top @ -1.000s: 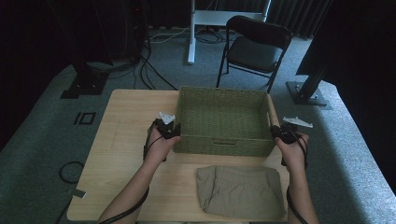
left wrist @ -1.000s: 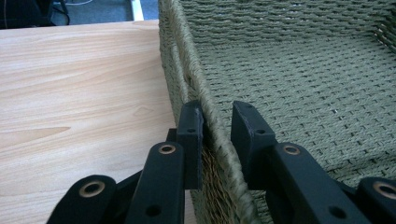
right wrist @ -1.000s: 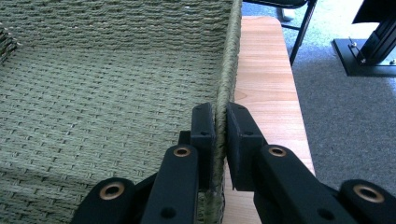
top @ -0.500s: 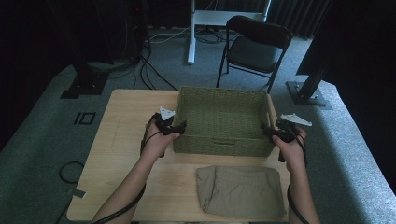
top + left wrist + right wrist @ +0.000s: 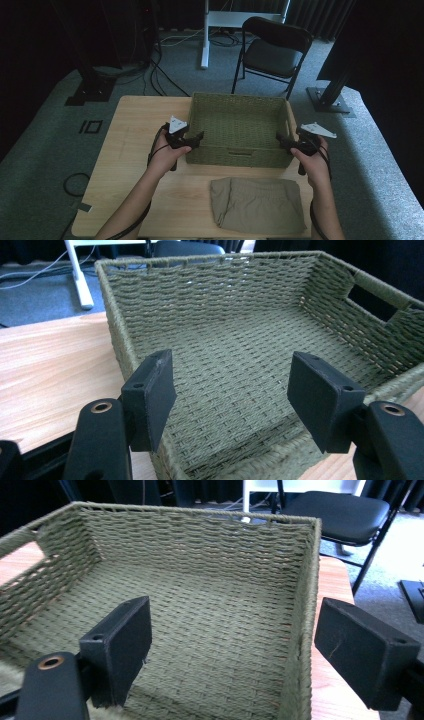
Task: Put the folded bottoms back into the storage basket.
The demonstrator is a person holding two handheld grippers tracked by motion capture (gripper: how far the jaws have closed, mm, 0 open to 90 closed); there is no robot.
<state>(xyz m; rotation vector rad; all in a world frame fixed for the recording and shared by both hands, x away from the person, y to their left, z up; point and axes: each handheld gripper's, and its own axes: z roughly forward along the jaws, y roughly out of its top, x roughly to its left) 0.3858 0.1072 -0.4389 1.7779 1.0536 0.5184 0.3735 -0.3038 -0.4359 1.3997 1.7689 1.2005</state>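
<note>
your left gripper (image 5: 199,136) wide, straddling basket (image 5: 239,100) left wall | your right gripper (image 5: 280,140) wide, straddling right wall | folded cloth (image 5: 257,204) on bench (image 5: 130,145), just before basket

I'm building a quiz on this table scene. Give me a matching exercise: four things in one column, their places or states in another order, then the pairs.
1. basket
2. folded cloth
3. left gripper
4. chair

A. on the floor beyond the table
B. open, at the basket's near-left corner
C. flat on the table's near edge
D. empty, mid-table

Pairs: 1-D, 2-C, 3-B, 4-A
</note>
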